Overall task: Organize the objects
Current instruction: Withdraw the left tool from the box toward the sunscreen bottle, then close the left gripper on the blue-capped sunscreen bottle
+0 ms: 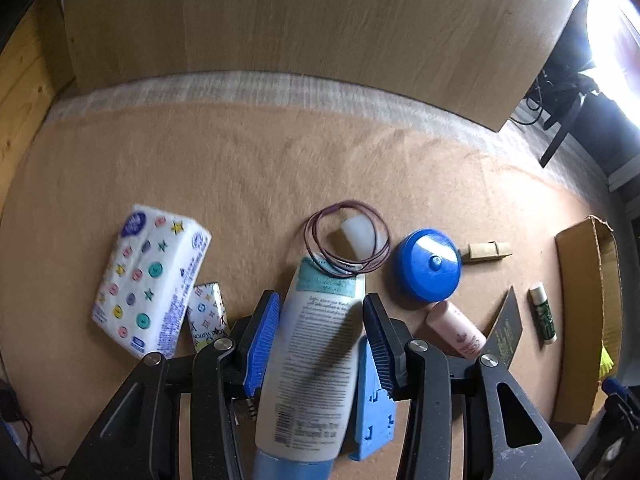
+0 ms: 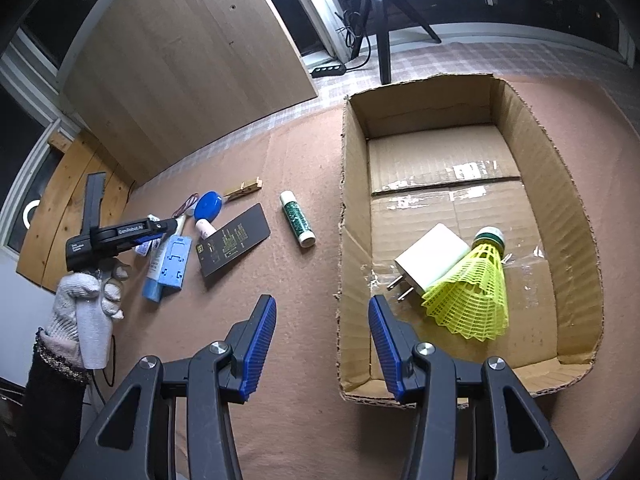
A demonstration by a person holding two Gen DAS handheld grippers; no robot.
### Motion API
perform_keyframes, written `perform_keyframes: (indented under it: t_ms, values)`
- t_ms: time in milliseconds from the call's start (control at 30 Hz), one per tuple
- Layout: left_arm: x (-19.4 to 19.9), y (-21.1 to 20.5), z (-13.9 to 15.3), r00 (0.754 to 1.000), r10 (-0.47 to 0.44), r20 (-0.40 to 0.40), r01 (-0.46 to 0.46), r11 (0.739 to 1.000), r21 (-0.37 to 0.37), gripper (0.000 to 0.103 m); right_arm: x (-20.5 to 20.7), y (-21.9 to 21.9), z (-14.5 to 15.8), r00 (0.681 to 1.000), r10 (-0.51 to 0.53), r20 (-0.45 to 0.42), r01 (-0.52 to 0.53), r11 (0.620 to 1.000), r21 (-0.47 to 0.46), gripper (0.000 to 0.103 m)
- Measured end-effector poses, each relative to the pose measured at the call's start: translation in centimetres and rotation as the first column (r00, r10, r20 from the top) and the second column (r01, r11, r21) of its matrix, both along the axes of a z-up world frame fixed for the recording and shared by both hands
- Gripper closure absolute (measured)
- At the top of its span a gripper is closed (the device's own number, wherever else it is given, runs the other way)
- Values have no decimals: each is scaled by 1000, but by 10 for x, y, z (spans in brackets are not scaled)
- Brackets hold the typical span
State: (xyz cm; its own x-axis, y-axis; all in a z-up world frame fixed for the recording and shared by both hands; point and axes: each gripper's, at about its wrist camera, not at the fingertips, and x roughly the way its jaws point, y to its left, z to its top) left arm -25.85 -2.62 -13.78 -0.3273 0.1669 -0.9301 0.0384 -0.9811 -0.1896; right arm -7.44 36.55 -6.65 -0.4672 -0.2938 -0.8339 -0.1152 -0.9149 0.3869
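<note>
Cardboard, an open brown box (image 2: 568, 184) sits by the desk's right edge and collects sorted things: one white charger plug (image 2: 430, 258) and one yellow plastic shuttlecock (image 2: 472, 292). The left tongs (image 1: 320, 314) straddle one white lotion tube (image 1: 316, 352) without visibly pinching; the right tongs (image 2: 322, 334) gape empty.

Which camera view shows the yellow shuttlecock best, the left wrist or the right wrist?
The right wrist view shows it best: the yellow shuttlecock lies whole inside the cardboard box, against a white charger. In the left wrist view only a small yellow piece shows behind the box wall at the right edge.
</note>
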Motion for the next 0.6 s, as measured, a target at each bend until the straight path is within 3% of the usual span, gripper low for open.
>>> perform_keyframes:
  t_ms: [267, 600]
  values:
    - [19, 13, -1, 1000, -19, -22, 19, 1000, 0, 56, -2, -9, -2, 1000, 24, 5, -24, 1000, -3, 59]
    - [71, 39, 0, 999, -24, -43, 24, 1000, -14, 56, -4, -19, -7, 999, 49, 8, -49, 999, 7, 56]
